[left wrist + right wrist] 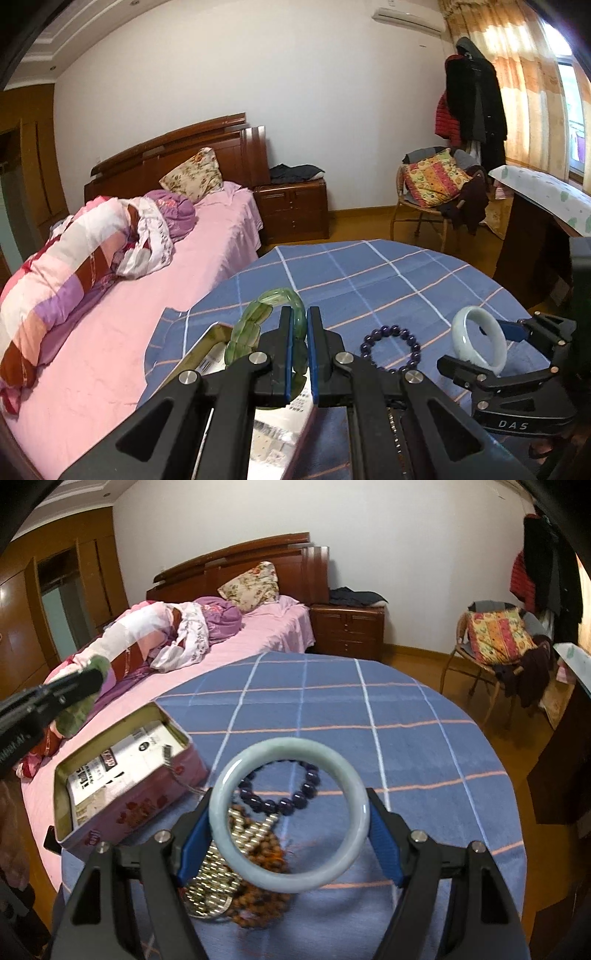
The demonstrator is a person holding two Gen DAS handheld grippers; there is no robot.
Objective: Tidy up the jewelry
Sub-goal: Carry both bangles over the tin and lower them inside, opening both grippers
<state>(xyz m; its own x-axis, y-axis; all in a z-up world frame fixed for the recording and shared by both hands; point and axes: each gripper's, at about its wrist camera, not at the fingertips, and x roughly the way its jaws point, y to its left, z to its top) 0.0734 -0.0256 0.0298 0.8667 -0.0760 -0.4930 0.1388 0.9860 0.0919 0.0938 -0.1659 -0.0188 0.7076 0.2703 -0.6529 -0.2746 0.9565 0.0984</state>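
My left gripper is shut on a green stone bracelet and holds it above an open pink tin box; it also shows in the right wrist view. My right gripper is shut on a pale jade bangle, held above the table; the bangle also shows in the left wrist view. A dark purple bead bracelet lies on the blue checked tablecloth. A brown bead string and a silver chain piece lie under the bangle.
The tin box holds printed cards and sits at the table's left edge. A pink bed stands left of the table. A wooden nightstand and a chair with cushions stand beyond the table.
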